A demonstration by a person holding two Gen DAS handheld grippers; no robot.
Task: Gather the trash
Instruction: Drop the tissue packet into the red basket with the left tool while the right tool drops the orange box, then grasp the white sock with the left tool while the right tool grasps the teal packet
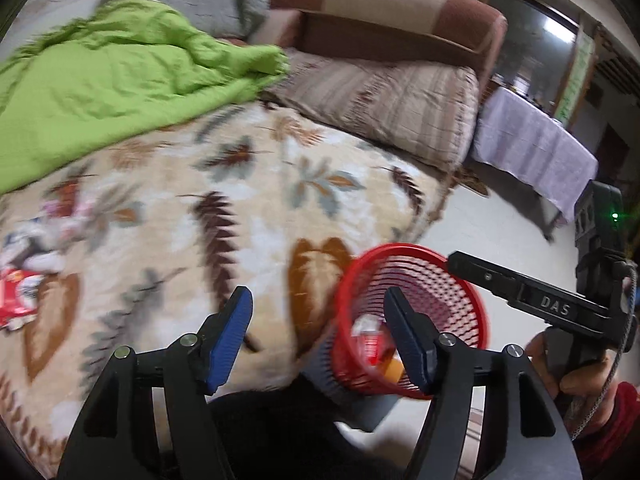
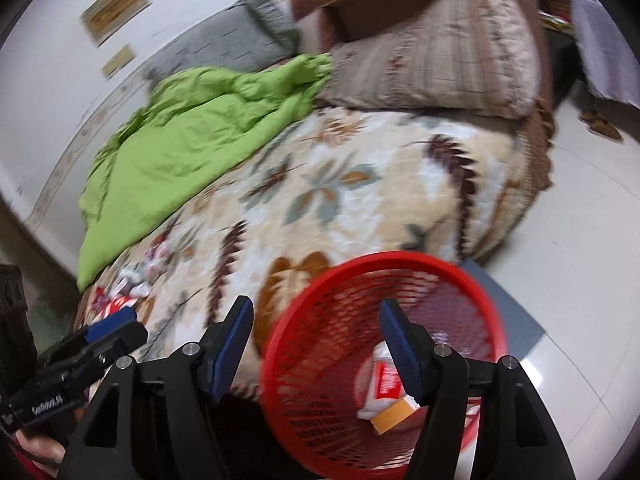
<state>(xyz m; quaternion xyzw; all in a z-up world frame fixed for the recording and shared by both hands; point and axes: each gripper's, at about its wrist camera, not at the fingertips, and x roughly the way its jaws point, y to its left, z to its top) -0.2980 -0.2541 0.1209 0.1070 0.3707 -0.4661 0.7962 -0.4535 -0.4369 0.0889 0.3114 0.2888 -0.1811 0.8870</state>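
- Up close, the left gripper (image 1: 318,322) has its jaws parted with nothing between the blue pads; bedspread and basket rim show through the gap.
- Likewise the right gripper (image 2: 316,334) is released and empty, its right finger hanging over the mouth of the red mesh basket (image 2: 320,344).
- Inside the basket lie a red-and-white wrapper (image 2: 386,380) and an orange-edged box (image 2: 394,414), with more pale scraps too blurred to name.
- That basket stands on the floor just beside the bed's near edge, on a grey mat (image 2: 508,312) whose corner pokes out toward the open pale floor (image 2: 580,240).
- Across the leaf-patterned bedspread (image 1: 240,184), uncollected litter (image 1: 28,276) sits near the left border of the left view: red packaging and pale crumpled bits.
- Between the grippers and that litter the bedspread is flat and unobstructed; a green blanket (image 1: 108,76) is heaped farther back, below the pillows.
- Only the left view shows the right tool's black body with the hand (image 1: 560,372) gripping it, and a cloth-covered table (image 1: 532,148) beyond the floor.
- Only the right view shows the left tool's blue fingertip (image 2: 112,322) low left, framed pictures on the wall (image 2: 114,10), and the basket contents clearly.
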